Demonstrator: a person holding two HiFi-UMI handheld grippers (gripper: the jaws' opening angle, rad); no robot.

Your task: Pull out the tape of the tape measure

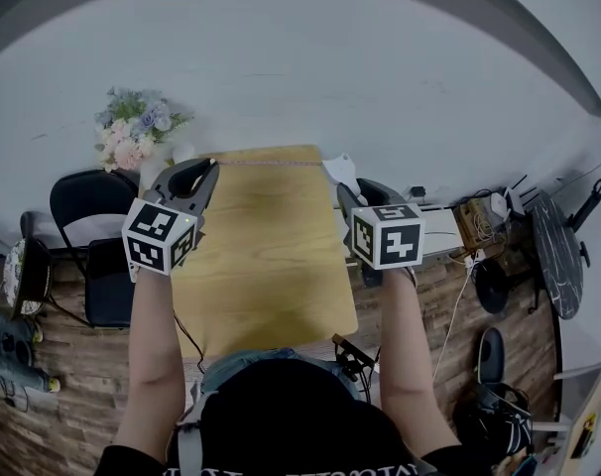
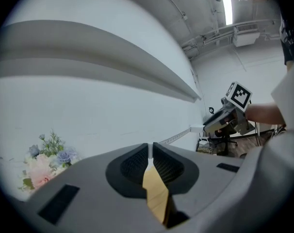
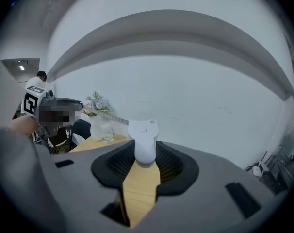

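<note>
**Tape-pulling step, in progress.** The right tongs [image 3: 144,152] stand part-way apart and clamp the white tape measure [image 3: 143,141] upright between their pads. The left tongs [image 2: 150,150] are nearly closed and pinch the end tab of the tape [image 1: 271,163]. The tape runs as a thin straight line through the air from the left tongs to the tape measure in the right tongs. It passes over the far edge of the wooden surface [image 1: 271,276], which lies below and between the two.

Judged from this, the pull is well along, with a long stretch out. The next move calls for drawing the two tongs farther apart along the line of the tape. Both grips must be firm, so that the tab does not slip from the left tongs and the tape measure does not twist in the right. If the stretch is judged enough, only a steady hold is needed.

**Count:** one tape measure, one tape, two tongs, two marker cubes [image 1: 160,236], one surface, one bunch of flowers [image 1: 134,132] beyond and to the left of the left tongs, one dark chair [image 1: 82,201] to the left of the left tongs
</note>
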